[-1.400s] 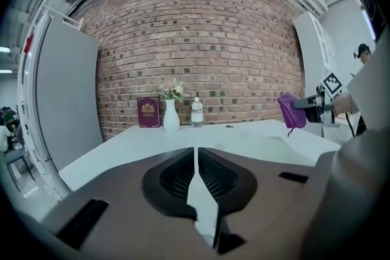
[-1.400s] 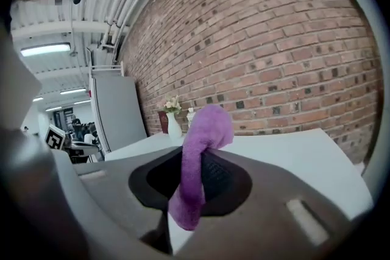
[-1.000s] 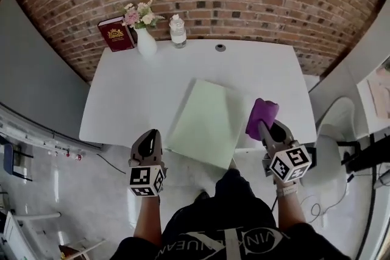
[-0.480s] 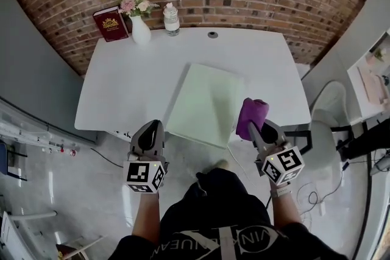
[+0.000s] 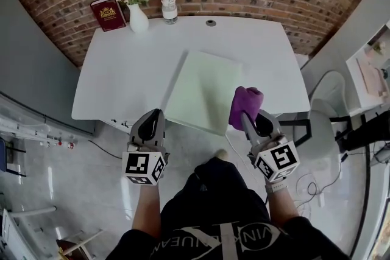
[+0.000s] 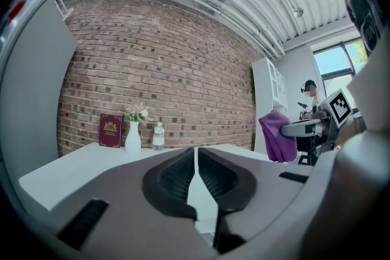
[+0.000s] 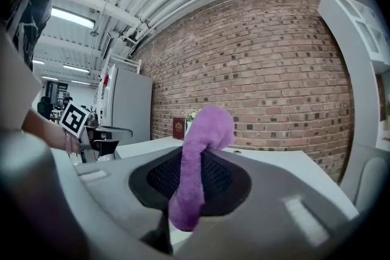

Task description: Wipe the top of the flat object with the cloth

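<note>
A pale green flat board (image 5: pixel 204 91) lies on the white table (image 5: pixel 122 82), its near edge overhanging the table front. My right gripper (image 5: pixel 245 120) is shut on a purple cloth (image 5: pixel 244 105), which hangs bunched over the board's near right corner; the same cloth (image 7: pixel 198 161) stands pinched between the jaws in the right gripper view. My left gripper (image 5: pixel 153 123) is shut with nothing in it, in front of the table's near edge, left of the board. In the left gripper view its jaws (image 6: pixel 195 182) meet, and the cloth (image 6: pixel 275 136) shows at the right.
At the table's far left stand a red book (image 5: pixel 108 13), a white vase of flowers (image 5: pixel 138 15) and a small bottle (image 5: pixel 169 9). A round hole (image 5: pixel 211 23) sits at the far edge. A brick wall is behind; a white chair (image 5: pixel 329 112) is at the right.
Both grippers have drawn back toward the person, away from the table. The cloth in the right gripper has shifted left, toward the board's near right corner.
</note>
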`<state>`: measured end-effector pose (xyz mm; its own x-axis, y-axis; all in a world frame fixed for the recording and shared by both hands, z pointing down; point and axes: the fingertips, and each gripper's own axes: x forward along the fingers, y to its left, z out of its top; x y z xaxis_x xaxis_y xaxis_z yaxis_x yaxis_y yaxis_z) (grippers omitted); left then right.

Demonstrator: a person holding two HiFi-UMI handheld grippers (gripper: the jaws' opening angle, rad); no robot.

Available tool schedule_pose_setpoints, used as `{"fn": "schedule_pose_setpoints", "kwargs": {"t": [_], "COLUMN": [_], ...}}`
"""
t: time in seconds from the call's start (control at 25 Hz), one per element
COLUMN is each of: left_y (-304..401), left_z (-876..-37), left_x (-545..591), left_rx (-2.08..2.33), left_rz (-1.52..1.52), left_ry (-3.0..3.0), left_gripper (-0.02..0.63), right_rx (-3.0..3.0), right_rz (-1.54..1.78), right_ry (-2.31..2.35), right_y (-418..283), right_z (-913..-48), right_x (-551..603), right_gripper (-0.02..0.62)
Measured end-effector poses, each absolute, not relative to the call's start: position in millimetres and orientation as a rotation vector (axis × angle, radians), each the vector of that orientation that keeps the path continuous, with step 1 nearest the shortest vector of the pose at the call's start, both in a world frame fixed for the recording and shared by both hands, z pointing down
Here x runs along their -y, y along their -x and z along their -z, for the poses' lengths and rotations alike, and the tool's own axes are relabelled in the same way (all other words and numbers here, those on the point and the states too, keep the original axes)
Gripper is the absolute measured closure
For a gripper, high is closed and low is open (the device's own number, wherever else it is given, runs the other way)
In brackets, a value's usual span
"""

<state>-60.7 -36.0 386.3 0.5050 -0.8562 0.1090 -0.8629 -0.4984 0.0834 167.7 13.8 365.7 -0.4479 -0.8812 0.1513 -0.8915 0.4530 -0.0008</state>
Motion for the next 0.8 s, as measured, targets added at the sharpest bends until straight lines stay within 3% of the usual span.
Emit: {"fn": "schedule_pose_setpoints", "kwargs": {"t": [0.8], "left_y": [59], "left_z": [-389], "left_x": [27], "left_rx": [1.524], "left_rz": [-0.057], "left_ry": [-2.597], "left_gripper": [0.583], "right_rx": [2.524], "right_rz": [-0.13], "right_ry": [-1.587], "right_y": [-173], "right_z": [-377], "right_x": [-30], "right_gripper": [0.534]}}
